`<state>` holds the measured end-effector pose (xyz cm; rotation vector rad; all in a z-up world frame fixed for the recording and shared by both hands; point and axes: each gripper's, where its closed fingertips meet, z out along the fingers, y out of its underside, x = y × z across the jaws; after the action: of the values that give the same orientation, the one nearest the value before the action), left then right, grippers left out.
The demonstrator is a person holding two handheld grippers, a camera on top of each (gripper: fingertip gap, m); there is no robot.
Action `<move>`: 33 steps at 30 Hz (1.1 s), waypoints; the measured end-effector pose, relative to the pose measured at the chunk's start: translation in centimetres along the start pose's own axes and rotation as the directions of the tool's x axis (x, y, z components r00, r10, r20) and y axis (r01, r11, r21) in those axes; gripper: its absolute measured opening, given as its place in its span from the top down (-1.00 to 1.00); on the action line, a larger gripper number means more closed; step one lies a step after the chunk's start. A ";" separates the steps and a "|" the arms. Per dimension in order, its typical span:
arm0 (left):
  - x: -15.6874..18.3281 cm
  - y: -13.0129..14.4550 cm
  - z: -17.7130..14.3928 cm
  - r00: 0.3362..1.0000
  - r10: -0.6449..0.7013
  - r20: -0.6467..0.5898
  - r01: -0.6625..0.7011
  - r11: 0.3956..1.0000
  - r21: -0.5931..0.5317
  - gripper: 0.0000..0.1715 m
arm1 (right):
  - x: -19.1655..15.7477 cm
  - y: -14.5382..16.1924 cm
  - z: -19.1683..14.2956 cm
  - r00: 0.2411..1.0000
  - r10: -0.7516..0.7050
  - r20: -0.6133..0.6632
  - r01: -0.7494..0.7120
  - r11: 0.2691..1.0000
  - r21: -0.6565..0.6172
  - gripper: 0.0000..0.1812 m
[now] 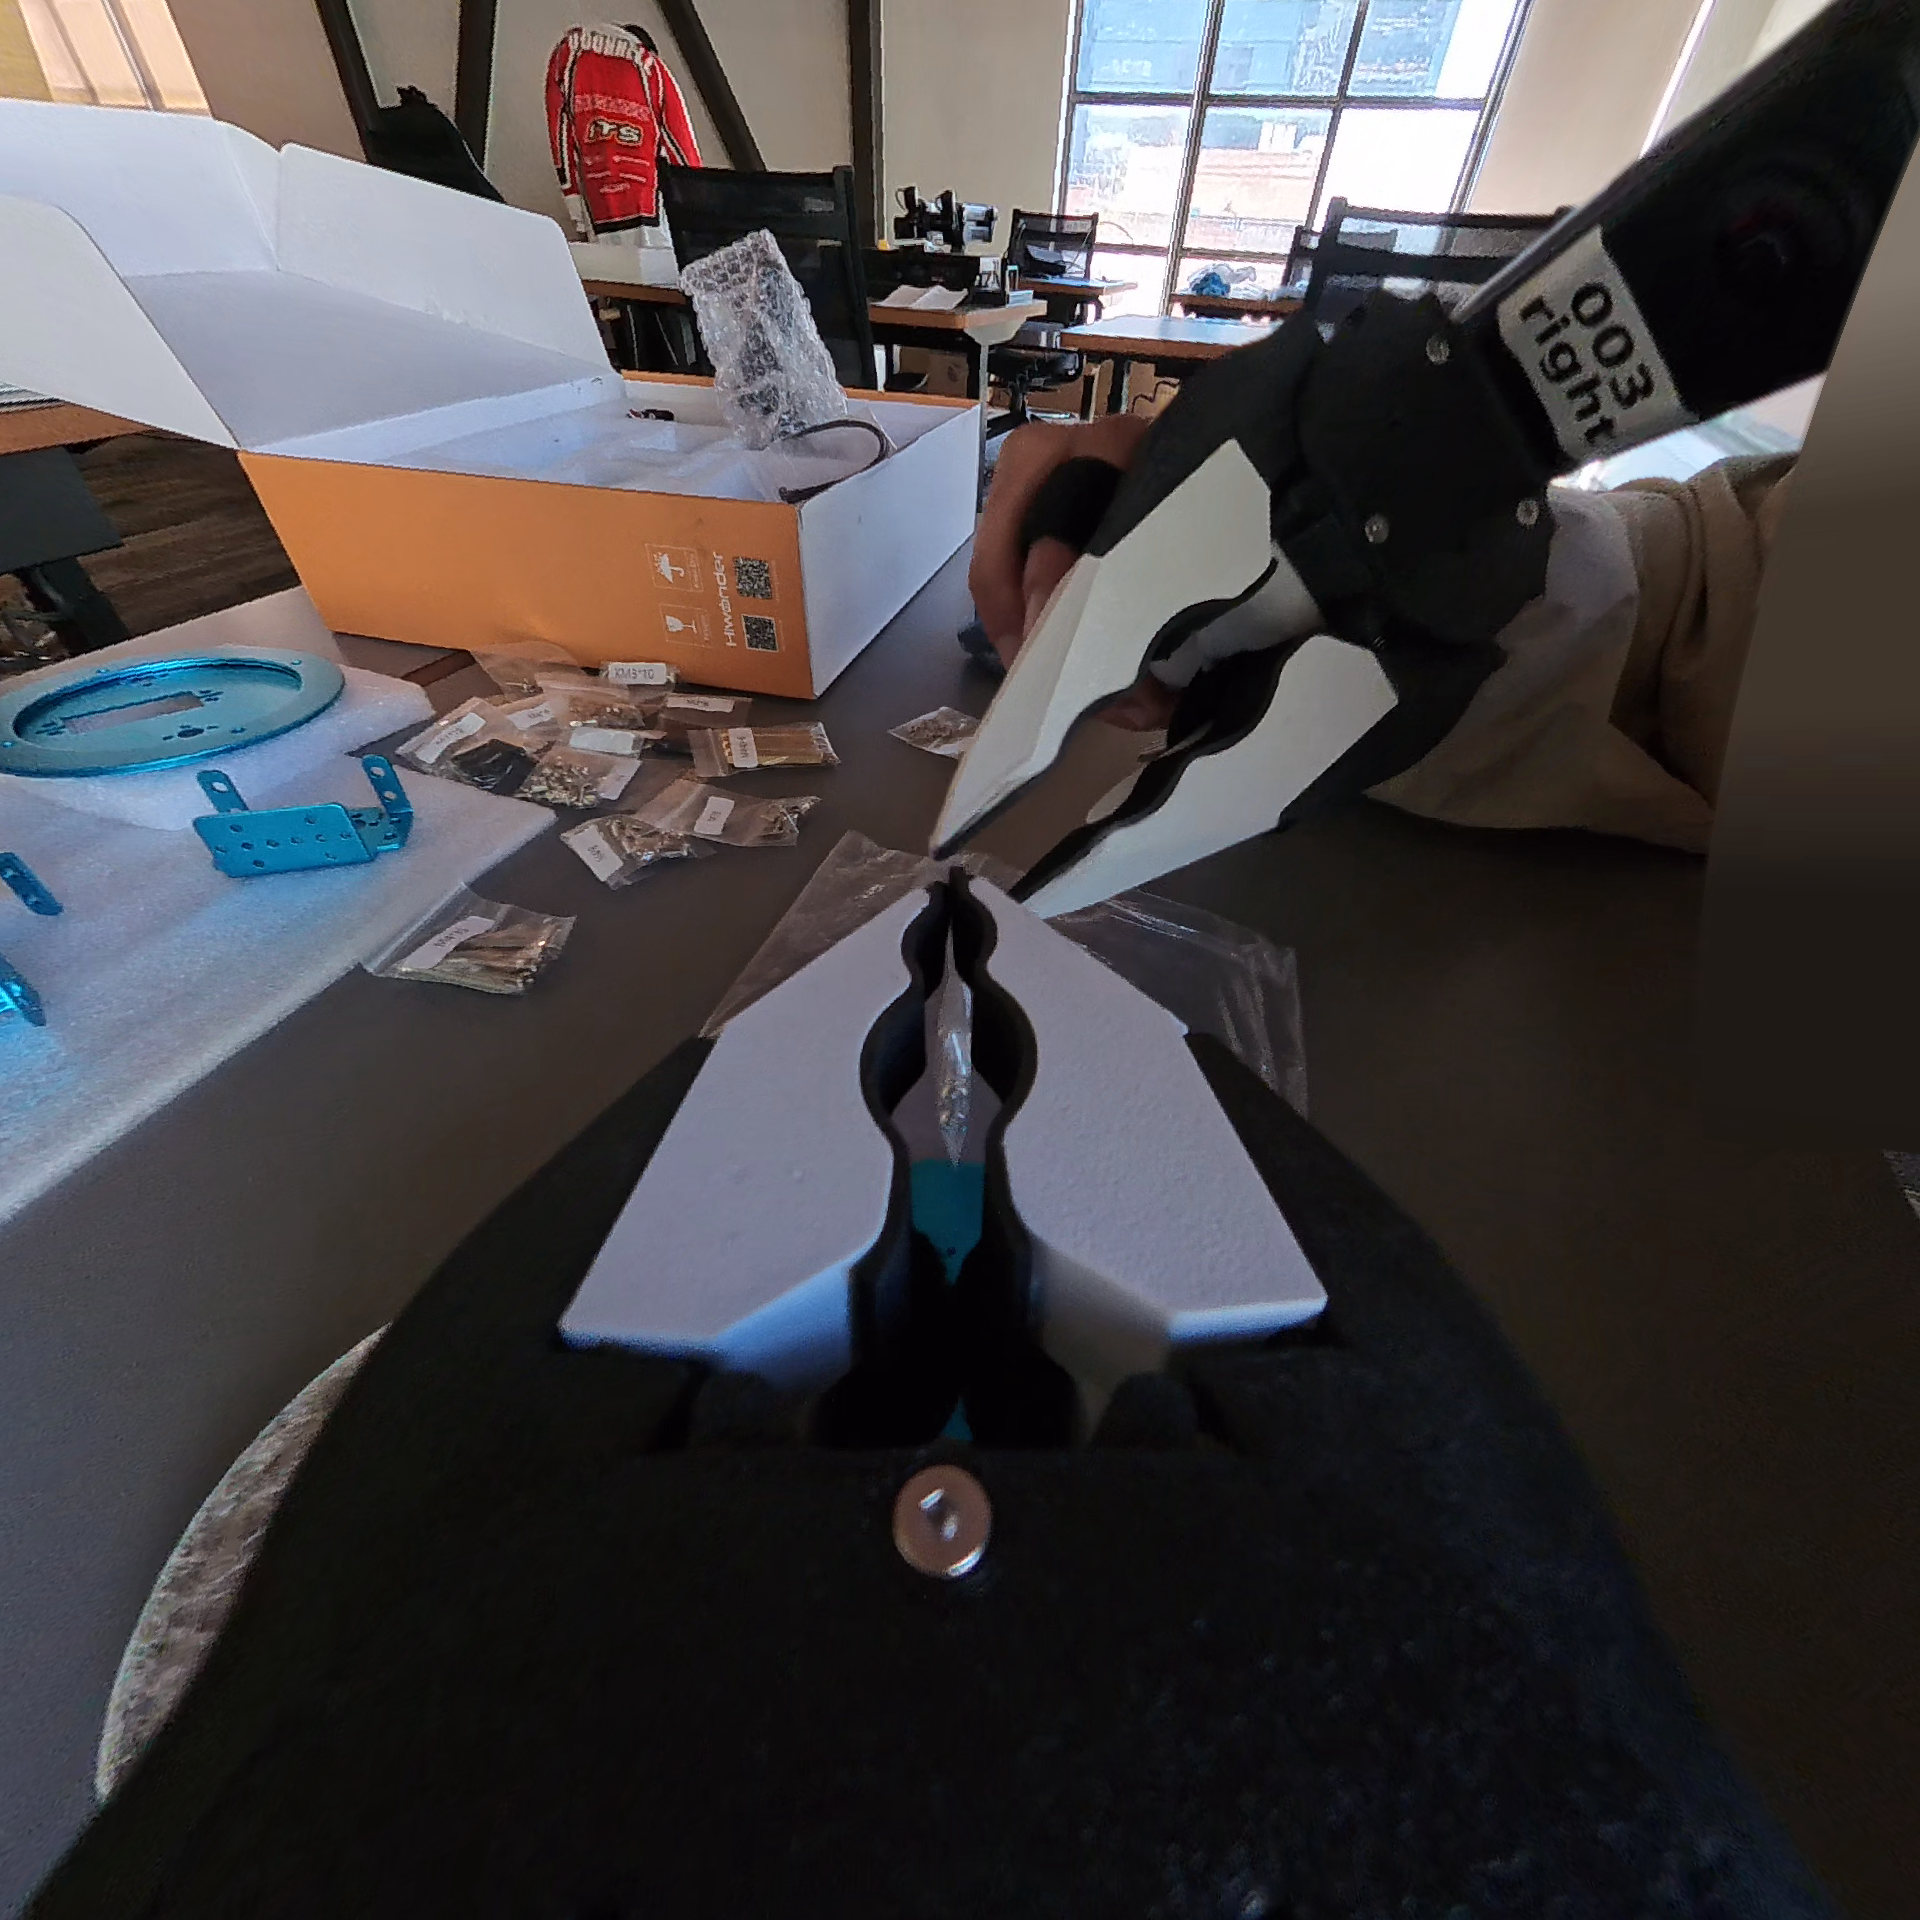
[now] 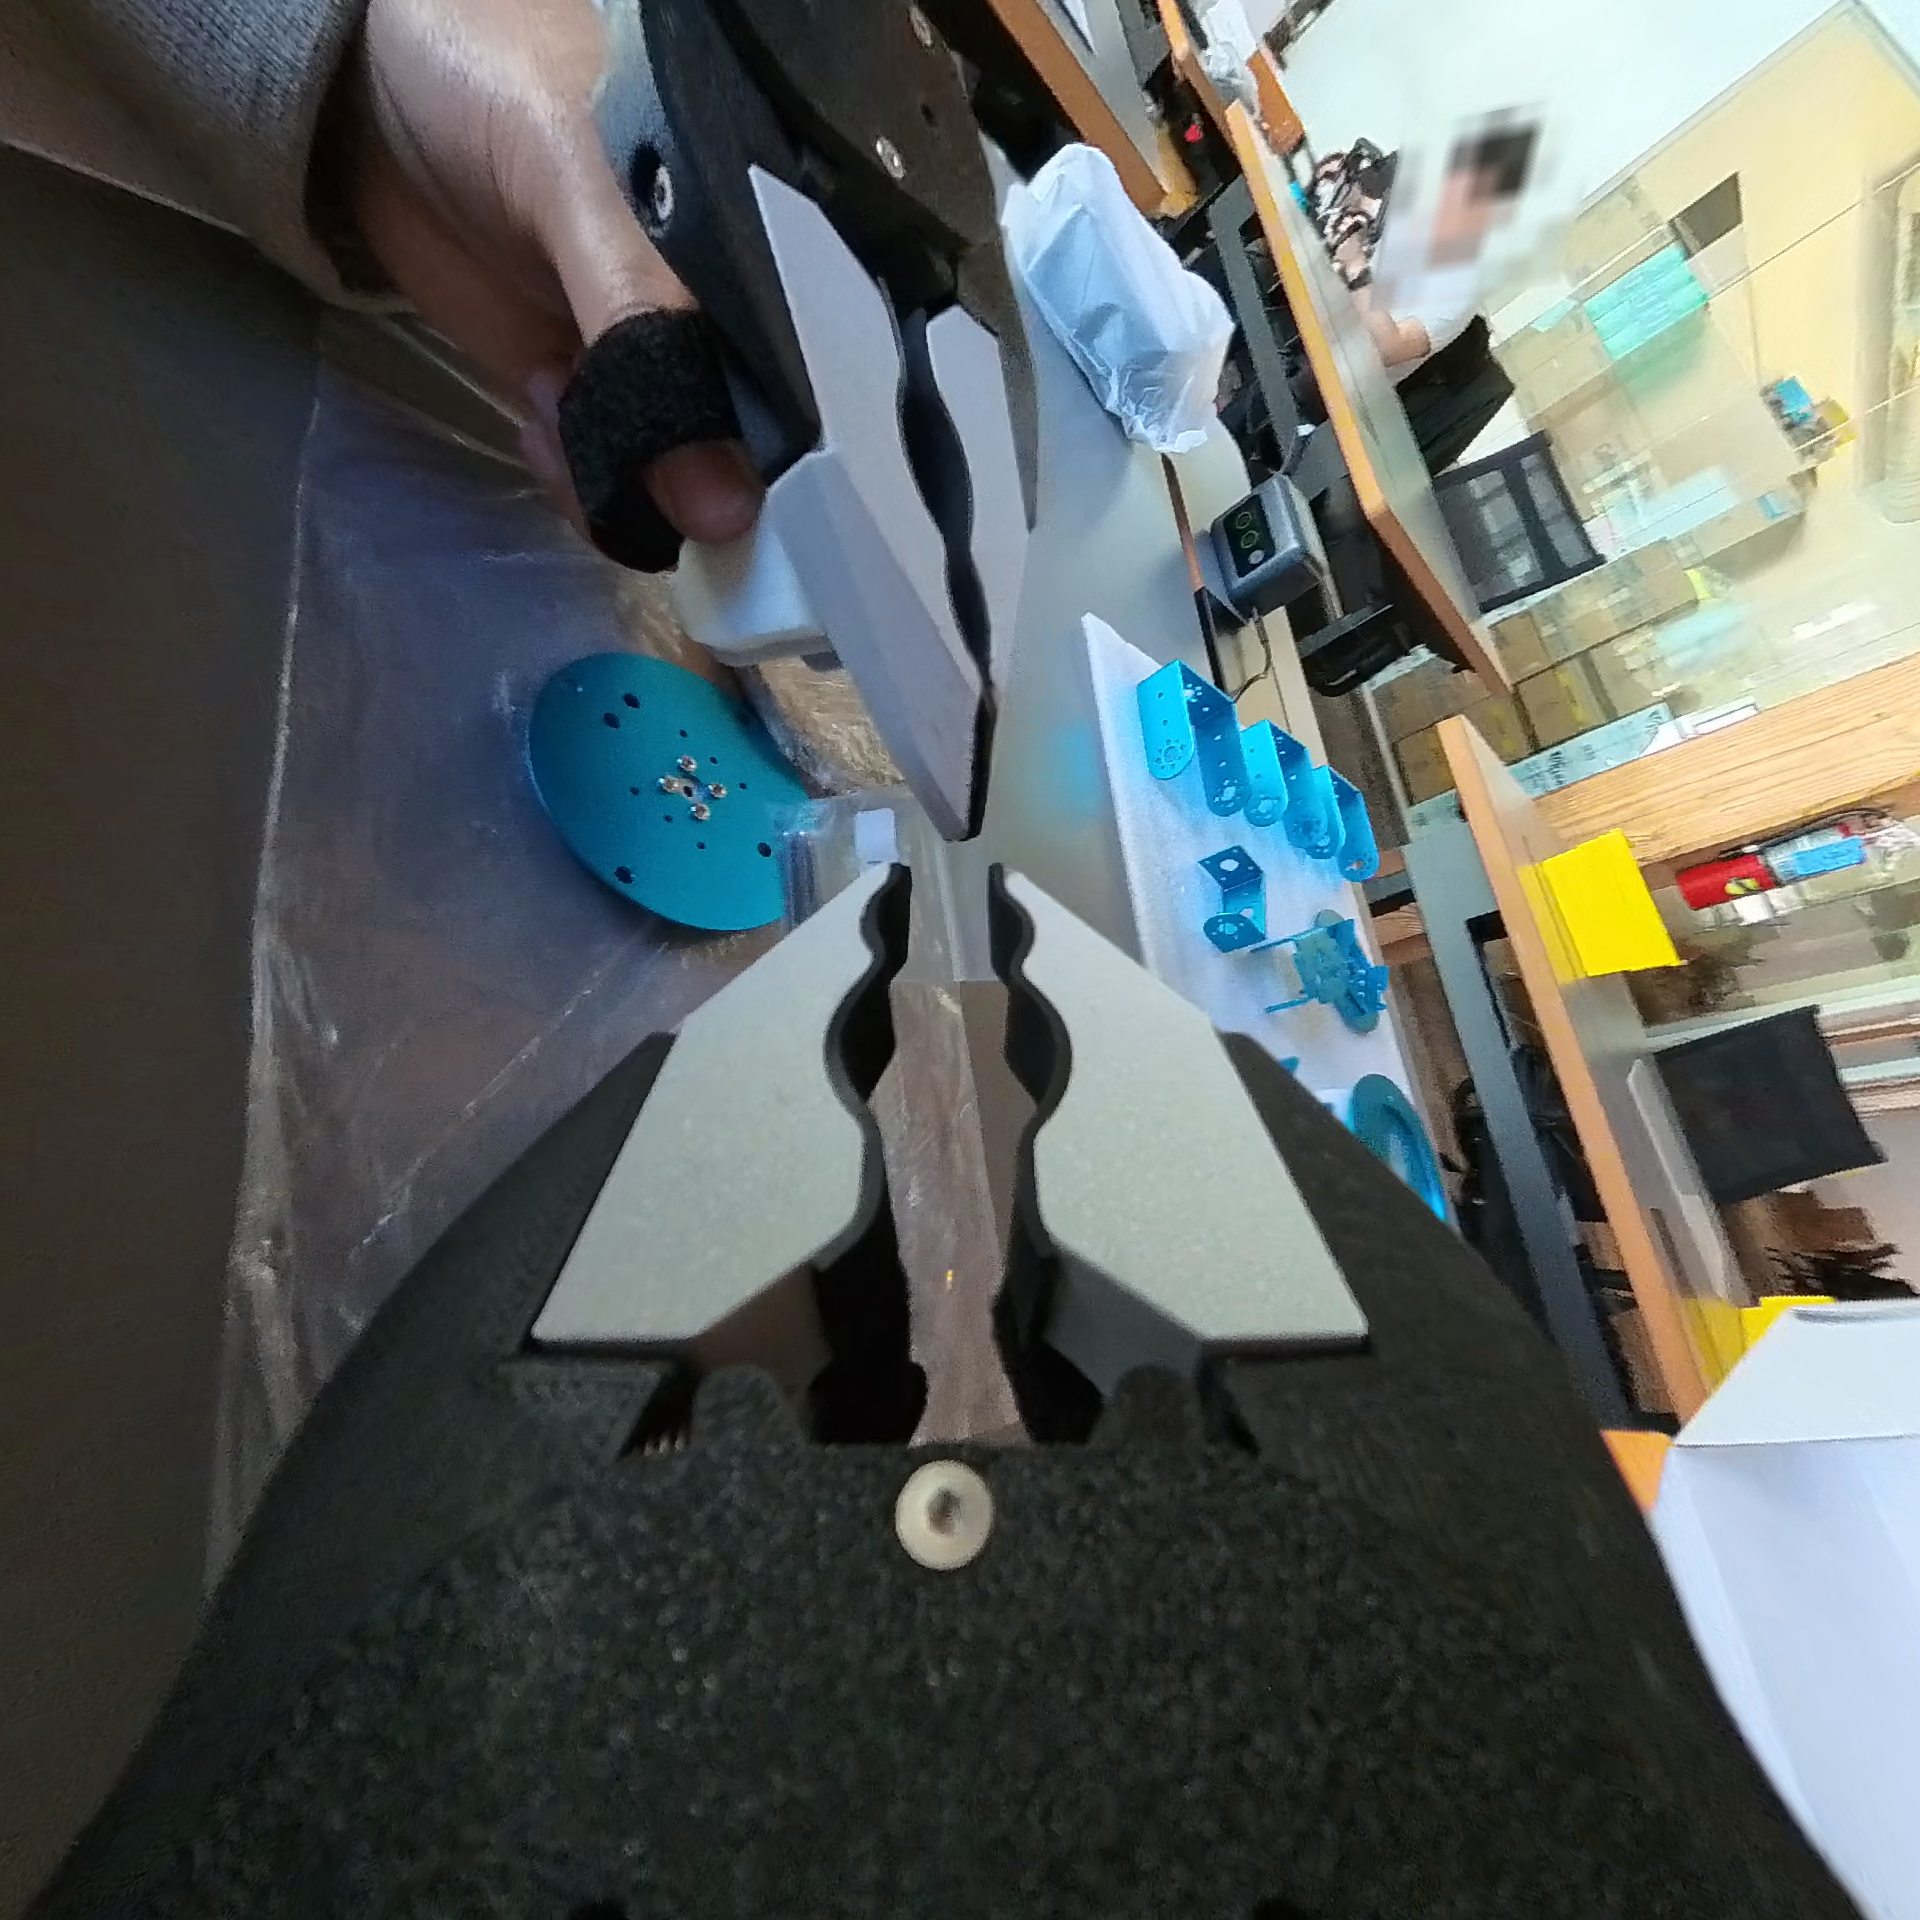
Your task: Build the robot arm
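Left wrist view shows your left gripper (image 1: 951, 883) closed on a clear plastic bag (image 1: 831, 914) with small metal parts inside, above the dark table (image 1: 416, 1143). Your right gripper (image 1: 977, 847) comes from the far right, its tips meeting the same bag; in the right wrist view (image 2: 945, 868) its fingers (image 2: 800, 987) stand a little apart around the plastic. A blue round plate (image 2: 665, 800) lies just beside. Far left stand an orange box (image 1: 540, 561) and small screw bags (image 1: 623, 748).
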<state>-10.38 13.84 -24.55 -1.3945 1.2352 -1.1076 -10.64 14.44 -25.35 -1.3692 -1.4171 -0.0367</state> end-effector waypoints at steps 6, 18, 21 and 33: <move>0.3 0.3 0.2 1.000 0.028 -0.004 -0.028 0.999 -0.018 1.00 | -0.3 0.4 0.1 0.999 0.027 0.040 -0.026 1.000 -0.018 0.83; 0.2 0.7 0.3 0.998 0.068 0.014 -0.067 0.997 -0.042 1.00 | -1.0 0.5 -0.2 0.992 0.065 0.111 -0.063 0.998 -0.020 0.87; 0.1 0.8 0.3 0.997 0.071 0.019 -0.070 0.997 -0.045 1.00 | -1.3 0.4 -0.3 0.981 0.117 0.158 -0.116 0.993 -0.013 0.87; 0.6 0.0 0.0 0.999 0.014 -0.046 -0.014 1.000 -0.002 1.00 | -0.7 0.1 -0.7 0.839 0.420 0.344 -0.461 0.887 0.041 1.00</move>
<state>-10.31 13.22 -24.53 -1.3671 1.2775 -1.1342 -10.27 13.56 -25.61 -1.6204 -1.3056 0.5999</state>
